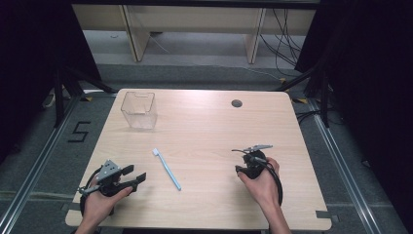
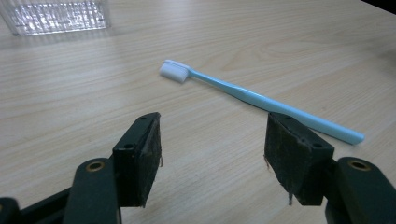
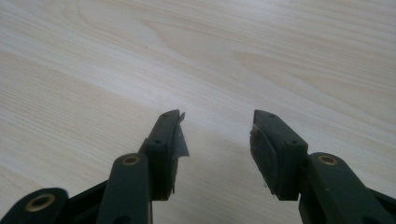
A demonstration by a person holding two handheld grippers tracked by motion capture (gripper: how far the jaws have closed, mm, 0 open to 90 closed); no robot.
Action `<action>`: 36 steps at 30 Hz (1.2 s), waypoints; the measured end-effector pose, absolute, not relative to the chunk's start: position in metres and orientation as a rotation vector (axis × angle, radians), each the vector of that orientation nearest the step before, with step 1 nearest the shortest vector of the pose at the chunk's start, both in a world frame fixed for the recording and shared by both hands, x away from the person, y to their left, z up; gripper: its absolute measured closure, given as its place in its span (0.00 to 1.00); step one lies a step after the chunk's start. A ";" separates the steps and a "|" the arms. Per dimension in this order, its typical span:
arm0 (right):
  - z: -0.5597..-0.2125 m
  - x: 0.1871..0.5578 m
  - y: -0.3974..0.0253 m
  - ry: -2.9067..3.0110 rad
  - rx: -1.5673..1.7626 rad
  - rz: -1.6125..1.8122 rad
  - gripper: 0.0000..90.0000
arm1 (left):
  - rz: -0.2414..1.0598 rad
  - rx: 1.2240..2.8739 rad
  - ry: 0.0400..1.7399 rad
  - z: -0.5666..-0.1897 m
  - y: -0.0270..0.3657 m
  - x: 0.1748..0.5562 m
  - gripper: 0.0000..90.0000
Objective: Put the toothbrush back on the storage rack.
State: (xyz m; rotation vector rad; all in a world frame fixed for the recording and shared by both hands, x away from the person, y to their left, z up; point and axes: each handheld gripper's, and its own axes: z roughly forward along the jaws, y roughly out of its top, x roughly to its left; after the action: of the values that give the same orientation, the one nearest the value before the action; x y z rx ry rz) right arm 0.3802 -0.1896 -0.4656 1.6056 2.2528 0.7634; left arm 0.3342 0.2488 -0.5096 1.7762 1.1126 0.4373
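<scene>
Blue toothbrush flat on table, just beyond left gripper's spread, empty jaws.

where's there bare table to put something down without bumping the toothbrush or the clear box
Widest bare patch: the table's middle and right, between the clear box, the cable hole and the right gripper. A smaller patch lies between box and left gripper. Tightest is between the left gripper and the toothbrush.

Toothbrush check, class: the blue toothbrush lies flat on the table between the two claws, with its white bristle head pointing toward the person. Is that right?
Not quite. The toothbrush does lie flat on the table between the two claws, but its white head points away from the person, toward the clear box, as the high view shows.
</scene>
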 end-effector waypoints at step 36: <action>-0.463 0.373 -0.200 2.260 1.683 0.736 0.58 | 0.168 2.118 1.304 -0.469 0.180 0.385 0.35</action>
State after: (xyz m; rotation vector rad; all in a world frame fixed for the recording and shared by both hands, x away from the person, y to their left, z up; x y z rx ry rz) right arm 0.3731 -0.1995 -0.4632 1.6834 2.2596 0.7365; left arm 0.3848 0.1795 -0.4687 2.1184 1.3036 0.1676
